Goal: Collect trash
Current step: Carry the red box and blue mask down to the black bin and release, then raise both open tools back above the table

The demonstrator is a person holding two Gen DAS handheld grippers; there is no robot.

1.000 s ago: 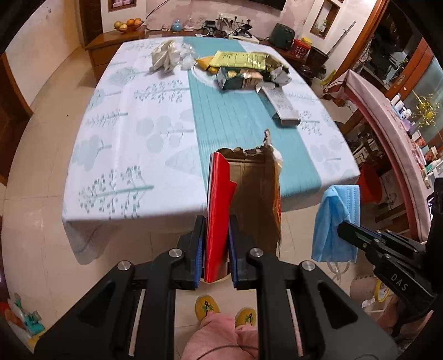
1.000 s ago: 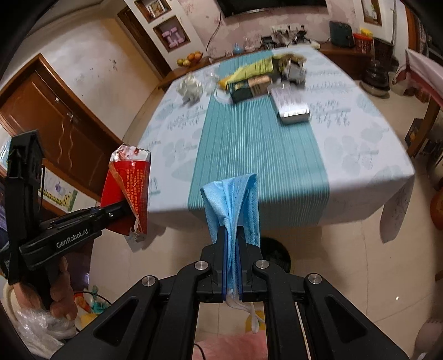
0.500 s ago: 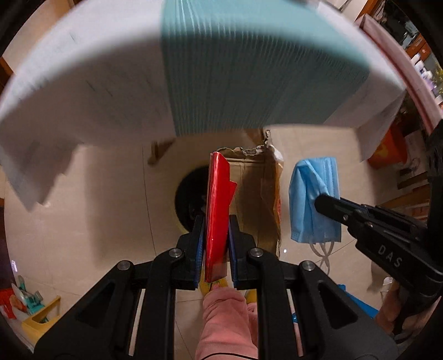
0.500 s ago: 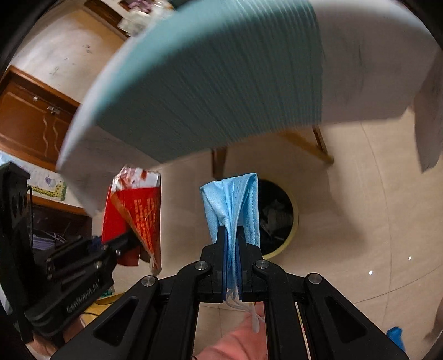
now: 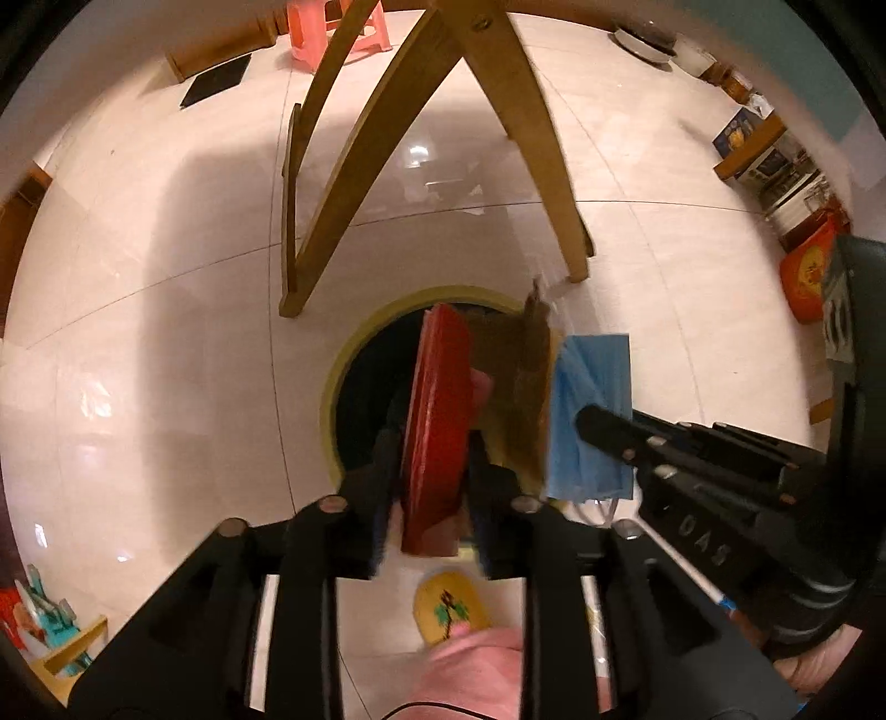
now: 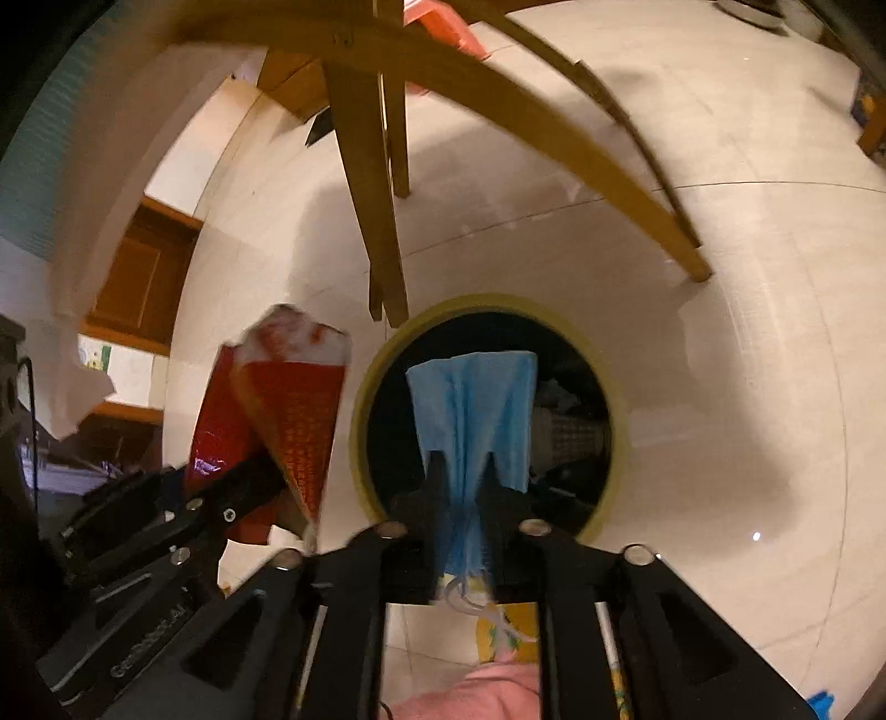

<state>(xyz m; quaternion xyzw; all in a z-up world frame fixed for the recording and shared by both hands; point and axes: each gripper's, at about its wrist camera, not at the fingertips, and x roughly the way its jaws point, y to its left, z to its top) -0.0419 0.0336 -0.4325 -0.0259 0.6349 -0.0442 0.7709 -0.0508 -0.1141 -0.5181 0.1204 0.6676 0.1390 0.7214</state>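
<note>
My left gripper [image 5: 434, 443] is shut on a flattened red carton [image 5: 440, 410] with a torn brown inside flap, held over the near rim of a round yellow-rimmed trash bin [image 5: 354, 354] on the floor. In the right wrist view the same red carton [image 6: 288, 421] hangs left of the bin [image 6: 365, 399]. My right gripper [image 6: 462, 471] is shut on a folded blue face mask [image 6: 476, 410], directly above the bin's dark opening, which holds some trash. The blue mask [image 5: 592, 410] also shows beside the carton in the left wrist view.
Curved wooden table legs [image 5: 343, 166] stand just beyond the bin, with the tablecloth hanging at upper left [image 6: 111, 166]. A pink stool [image 5: 338, 27] sits farther back. A person's pink trouser leg [image 5: 470, 675] and yellow slipper [image 5: 451, 609] are below the grippers. The floor is pale tile.
Both grippers have tilted and dropped from table height to under the table edge; the bin has come into full view beneath them. The carton and the mask are still held.
</note>
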